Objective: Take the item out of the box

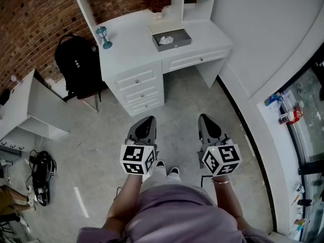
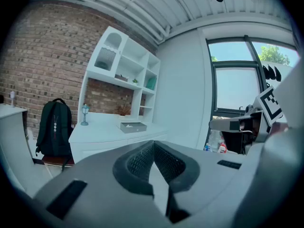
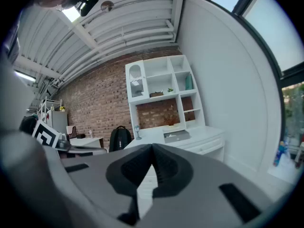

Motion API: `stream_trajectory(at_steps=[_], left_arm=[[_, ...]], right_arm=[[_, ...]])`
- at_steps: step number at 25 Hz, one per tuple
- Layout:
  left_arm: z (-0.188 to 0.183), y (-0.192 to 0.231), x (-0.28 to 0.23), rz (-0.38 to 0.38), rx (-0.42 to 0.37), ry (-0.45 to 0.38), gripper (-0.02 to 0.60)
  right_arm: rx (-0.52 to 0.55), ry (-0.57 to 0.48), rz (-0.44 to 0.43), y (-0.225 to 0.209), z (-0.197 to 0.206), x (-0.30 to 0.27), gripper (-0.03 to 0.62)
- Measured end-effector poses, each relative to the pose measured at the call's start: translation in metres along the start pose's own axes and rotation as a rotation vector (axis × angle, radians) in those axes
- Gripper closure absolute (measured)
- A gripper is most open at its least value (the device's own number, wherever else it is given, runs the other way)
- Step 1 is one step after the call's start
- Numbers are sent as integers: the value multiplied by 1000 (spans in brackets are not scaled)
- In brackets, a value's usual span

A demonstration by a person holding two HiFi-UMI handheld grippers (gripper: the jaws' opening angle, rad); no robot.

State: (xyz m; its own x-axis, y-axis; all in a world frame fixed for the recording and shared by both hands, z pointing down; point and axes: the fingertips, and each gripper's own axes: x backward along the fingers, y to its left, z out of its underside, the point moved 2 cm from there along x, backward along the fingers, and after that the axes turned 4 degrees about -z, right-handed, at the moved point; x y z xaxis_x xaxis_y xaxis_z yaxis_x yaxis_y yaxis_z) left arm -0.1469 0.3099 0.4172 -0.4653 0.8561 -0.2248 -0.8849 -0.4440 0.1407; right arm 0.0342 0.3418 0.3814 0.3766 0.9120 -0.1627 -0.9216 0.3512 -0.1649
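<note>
Left gripper view: the left gripper [image 2: 153,142] has its dark ribbed pads meeting at the tips, with nothing between. The right gripper [image 3: 152,147] is closed up likewise. Well ahead, on the smooth white desk [image 1: 129,47], sits a shallow grey rectangular box [image 1: 177,45] with the crumpled white item [image 1: 166,40] inside.

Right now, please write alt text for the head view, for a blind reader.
Seen from above, a person holds a left claw and a right claw, both shut, facing a white desk bearing a grey box.
</note>
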Motion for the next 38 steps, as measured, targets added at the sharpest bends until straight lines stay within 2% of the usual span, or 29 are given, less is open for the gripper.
stream_trajectory(at_steps=[15,23,31,38], left_arm=[[-5,-18,-12,-2,2,-17,578],[-10,-11,-30,-8,4,-8,435],[-15,14,-85,-6,13,-6,399],[-39,59,-165,-11,24,-19,387]], right_arm=[[-17,-34,-7,-21,1,18,592],[-30,-37,5,-30,2,10,592],[-36,-36,30,-59,0,-34,592],[-33,-34,49,-92,-19,-111,592]])
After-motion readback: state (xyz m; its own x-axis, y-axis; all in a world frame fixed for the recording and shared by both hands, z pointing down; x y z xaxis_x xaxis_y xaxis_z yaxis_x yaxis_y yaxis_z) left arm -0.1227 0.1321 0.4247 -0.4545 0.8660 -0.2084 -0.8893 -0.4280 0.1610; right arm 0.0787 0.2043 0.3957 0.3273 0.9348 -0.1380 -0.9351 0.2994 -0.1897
